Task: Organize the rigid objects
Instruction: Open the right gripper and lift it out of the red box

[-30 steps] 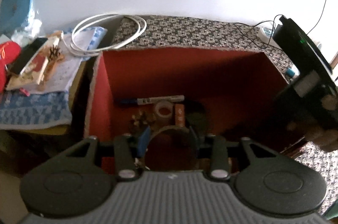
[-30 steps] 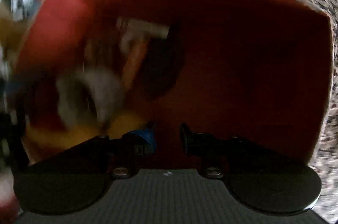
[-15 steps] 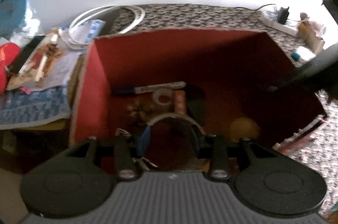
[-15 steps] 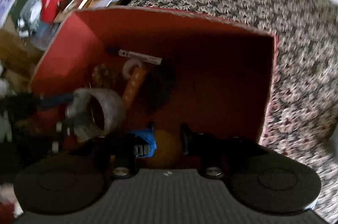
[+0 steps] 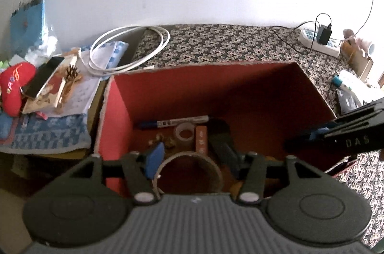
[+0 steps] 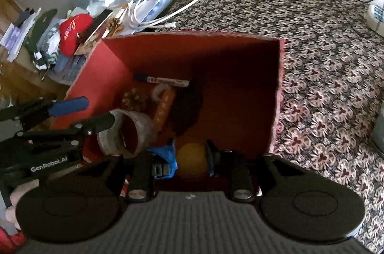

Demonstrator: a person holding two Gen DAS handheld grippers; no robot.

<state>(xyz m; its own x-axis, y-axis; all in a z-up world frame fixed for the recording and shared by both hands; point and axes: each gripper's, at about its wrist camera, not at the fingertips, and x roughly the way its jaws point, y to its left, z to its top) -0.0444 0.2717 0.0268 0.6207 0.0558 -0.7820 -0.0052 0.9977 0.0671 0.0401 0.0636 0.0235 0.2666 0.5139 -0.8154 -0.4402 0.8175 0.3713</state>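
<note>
Over the near left corner of the red box, the left gripper points steeply down, its jaws opening around a wide roll of tape. From the left wrist view the roll's rim stands between the blue pad and the black one, with a gap showing on each side; the pads no longer seem to press on it. From the right wrist view the same roll of tape sits tilted on its edge just under the left gripper, whose blue finger is lifted well clear.

Right gripper: hovers above the box's near wall, fingers spread narrowly. A yellowish ball shows between the fingertips, but it looks to lie on the box floor below them. View is dim there; hard to be sure of contact, though nothing appears pinched. In the left wrist view the right gripper enters from the right edge, above the box rim.

Box floor, further in: an orange-brown block beside a small clear tape ring, a marker with a blue cap lying crosswise behind them, a small brownish cluster to the left, a dark flat object to the right.

Outside the box: a patterned cloth covers the surface. A white coiled cable lies at the far left corner; beyond it a red plush toy, a phone, papers. A power strip with a black charger sits at the far right.
</note>
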